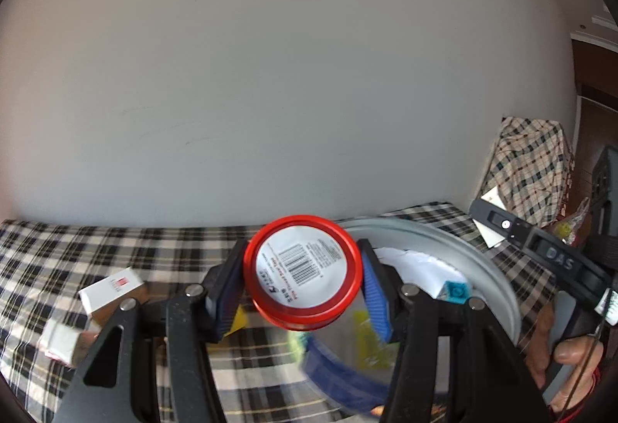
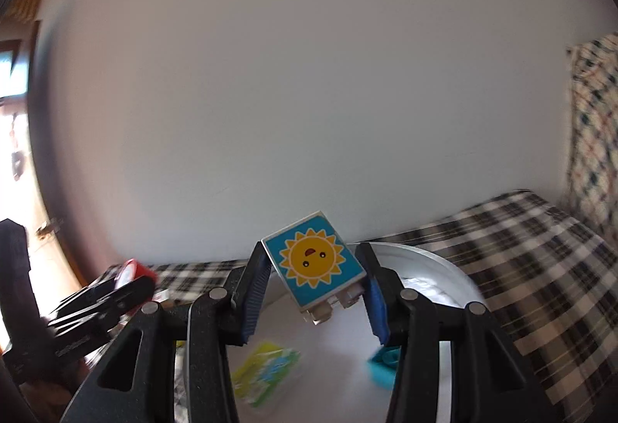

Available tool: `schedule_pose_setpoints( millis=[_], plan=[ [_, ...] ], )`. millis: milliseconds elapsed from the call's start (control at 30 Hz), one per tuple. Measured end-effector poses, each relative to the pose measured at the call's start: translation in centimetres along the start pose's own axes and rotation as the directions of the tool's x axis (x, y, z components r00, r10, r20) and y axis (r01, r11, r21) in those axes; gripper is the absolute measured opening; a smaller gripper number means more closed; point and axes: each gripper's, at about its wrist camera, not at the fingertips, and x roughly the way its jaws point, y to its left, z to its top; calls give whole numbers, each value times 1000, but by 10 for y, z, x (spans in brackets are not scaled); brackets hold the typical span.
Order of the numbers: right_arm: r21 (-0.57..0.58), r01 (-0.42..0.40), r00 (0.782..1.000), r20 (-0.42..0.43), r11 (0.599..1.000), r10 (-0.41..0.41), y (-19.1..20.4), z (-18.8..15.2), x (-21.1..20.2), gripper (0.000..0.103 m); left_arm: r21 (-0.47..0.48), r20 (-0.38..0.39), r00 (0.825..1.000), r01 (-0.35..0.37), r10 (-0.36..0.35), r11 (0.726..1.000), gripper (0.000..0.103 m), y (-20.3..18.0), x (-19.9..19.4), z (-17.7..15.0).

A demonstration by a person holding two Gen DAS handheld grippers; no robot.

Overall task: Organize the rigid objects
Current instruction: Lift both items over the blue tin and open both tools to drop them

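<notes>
Red tin (image 1: 303, 270): clamped between the left gripper (image 1: 303, 286) fingers, barcode label facing the camera. White basin (image 1: 498, 280): just right of the tin. White box (image 1: 110, 288): left of the tin, on the plaid cloth (image 1: 77, 249).

A round red metal tin (image 1: 303, 271) with a white barcode label facing the camera is held off the surface, tilted, pinched at its sides. A blue block with a smiling yellow sun picture (image 2: 314, 264) is held tilted above a white round basin (image 2: 436, 261). Inside the basin lie a small teal brick (image 1: 455, 292), a yellow-green packet (image 2: 268, 373) and white paper (image 1: 413, 264). A small white box with a red mark (image 1: 110, 291) lies on the surface to the left.
</notes>
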Motion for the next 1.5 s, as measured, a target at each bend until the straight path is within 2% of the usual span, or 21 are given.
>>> schedule_pose_setpoints(
  millis=[233,333,467,533,600,733,933,1067,1133,1200,1267,1333,1367,1500],
  plan=[
    [57,95,994,-66,994,-91,-41,11,15,48,20,-57,997,47,-46,999,54,-40,31,3],
    [60,148,981,-137,987,-139,-51,10,28,48,42,-103,993,63,-58,997,54,-57,44,0],
    [94,134,971,-211,987,-111,-63,7,39,48,41,-183,981,68,-60,997,54,-73,60,-4],
    [96,151,965,-229,984,-126,-65,6,41,48,40,-231,971,75,-64,996,54,-81,67,-8],
    [91,166,957,-253,982,-139,-67,4,44,48,53,-260,963,80,-63,995,54,-89,71,-12],
    [132,161,942,-315,978,-113,-75,-1,52,48,93,-315,947,102,-67,990,54,-107,76,-22],
    [91,169,937,-324,981,-131,-72,-4,55,48,118,-376,926,89,-38,989,54,-121,86,-34],
    [91,139,938,-332,986,-102,-70,-5,58,48,132,-387,922,73,-16,989,55,-122,88,-37],
    [92,132,939,-331,987,-95,-69,-5,59,49,125,-403,915,63,-8,990,61,-121,91,-40],
    [107,127,942,-325,986,-86,-71,-5,59,51,116,-397,918,66,-15,991,73,-120,90,-41],
    [138,101,944,-327,985,-51,-75,-5,60,58,109,-366,931,64,-20,992,102,-120,84,-38],
    [163,73,948,-319,984,-17,-77,-4,59,66,109,-317,948,45,-8,993,103,-120,77,-35],
    [171,69,948,-318,983,-11,-77,-4,58,67,115,-305,952,35,2,993,103,-119,76,-35],
    [178,121,968,-238,977,-77,-79,4,44,68,105,-265,963,-10,38,994,103,-112,71,-32]
  ],
)
